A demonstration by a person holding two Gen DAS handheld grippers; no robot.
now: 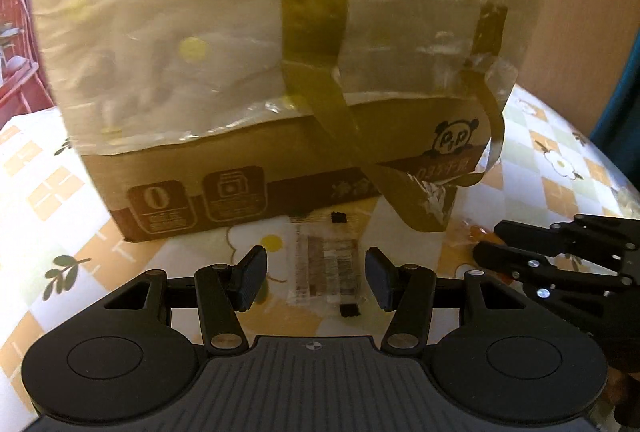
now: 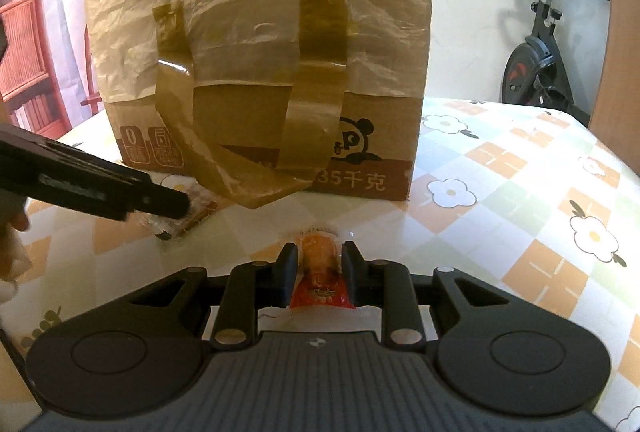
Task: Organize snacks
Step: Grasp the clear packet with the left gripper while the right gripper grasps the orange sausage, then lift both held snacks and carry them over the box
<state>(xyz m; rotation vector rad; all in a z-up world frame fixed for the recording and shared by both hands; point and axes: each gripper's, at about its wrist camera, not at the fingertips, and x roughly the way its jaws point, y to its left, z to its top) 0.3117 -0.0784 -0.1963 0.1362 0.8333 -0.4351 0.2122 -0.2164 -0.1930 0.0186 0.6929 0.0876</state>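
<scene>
A clear-wrapped dark snack packet [image 1: 326, 268] lies on the flowered tablecloth between the spread fingers of my left gripper [image 1: 316, 278], which is open and not touching it. The packet also shows in the right wrist view [image 2: 188, 216], partly under the left gripper [image 2: 168, 205]. My right gripper [image 2: 318, 264] is shut on an orange and red snack packet [image 2: 320, 272], low over the table. A cardboard box [image 2: 372, 155] lined with a plastic bag and strapped with brown tape stands just behind both; it also fills the left wrist view [image 1: 240, 159].
The table [image 2: 520, 167] has a checked cloth with flowers. An exercise bike [image 2: 536, 59] stands beyond its far right edge. A red wooden chair [image 1: 16, 43] stands to the left. The right gripper's arm [image 1: 560, 256] lies at the right of the left wrist view.
</scene>
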